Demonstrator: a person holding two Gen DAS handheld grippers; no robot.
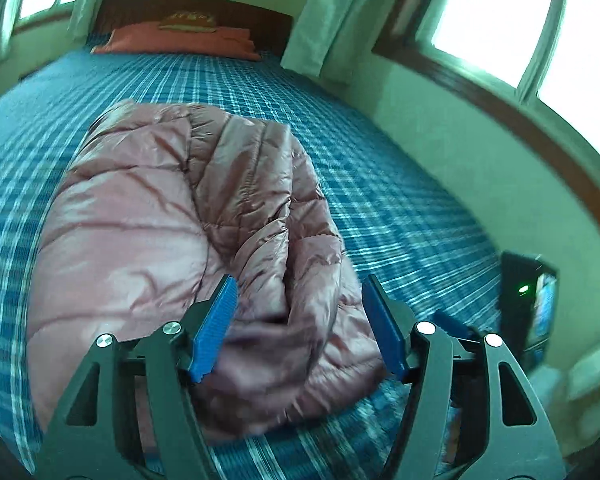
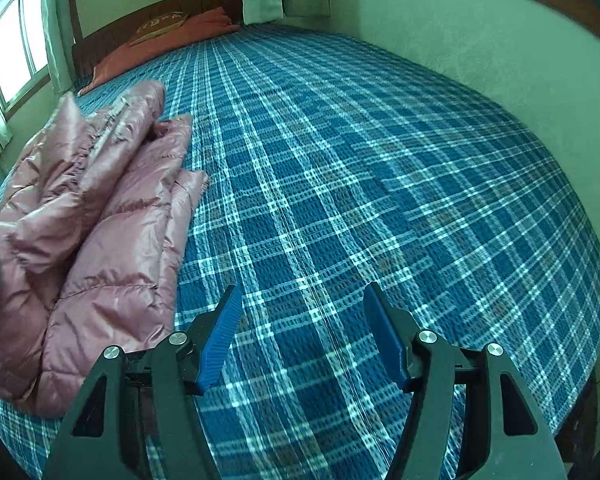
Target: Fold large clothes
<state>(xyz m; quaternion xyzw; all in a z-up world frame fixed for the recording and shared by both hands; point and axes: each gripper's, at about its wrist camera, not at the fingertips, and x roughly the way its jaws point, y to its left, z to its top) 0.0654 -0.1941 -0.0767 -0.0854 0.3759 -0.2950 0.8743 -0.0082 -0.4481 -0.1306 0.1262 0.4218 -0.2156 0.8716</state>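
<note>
A shiny pink quilted puffer jacket lies folded in a bundle on the blue plaid bedspread. My left gripper is open and empty, its blue pads hovering just above the jacket's near edge. In the right wrist view the jacket lies at the left on the bedspread. My right gripper is open and empty over bare bedspread, to the right of the jacket and apart from it.
A red pillow with a small cushion lies at the headboard. A wall with curtained windows runs along the bed's right side. The other gripper's dark body shows at the right edge of the left wrist view.
</note>
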